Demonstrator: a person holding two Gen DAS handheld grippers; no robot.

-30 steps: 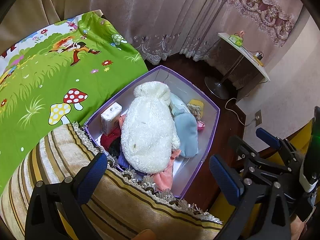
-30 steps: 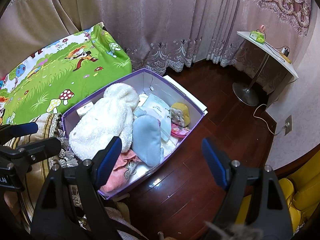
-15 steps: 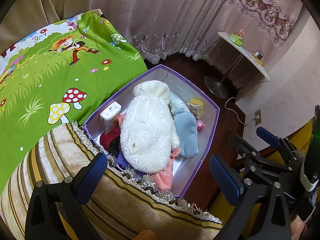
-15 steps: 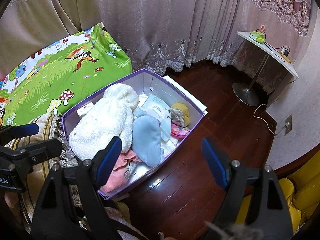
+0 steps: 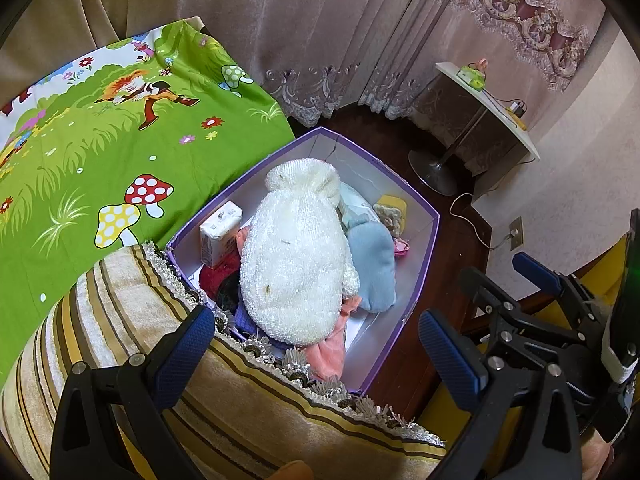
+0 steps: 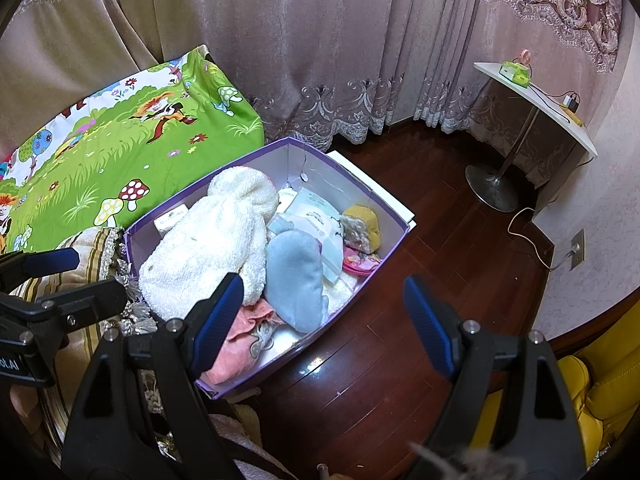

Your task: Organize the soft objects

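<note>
Dark wood floor [image 6: 400, 360], pink curtains [image 6: 320, 40] behind. Nearest: left gripper [image 5: 316, 352] jaws spread wide, nothing between them, hovering over a striped fringed cushion [image 5: 200, 380]. Right gripper [image 6: 324, 308] also released and empty, above the floor at the box's near right edge. Just past them, purple box [image 6: 394, 226] on the floor holds the soft objects: big white fluffy plush [image 5: 296, 256] on top, light blue soft item [image 6: 296, 280] to its right, pink cloth [image 6: 236, 336] at the near end, yellow soft toy [image 6: 364, 222] at far right, small carton [image 5: 220, 232] at left. Green cartoon sheet [image 5: 100, 160] to the left. Far right: white side table [image 6: 532, 96].
</note>
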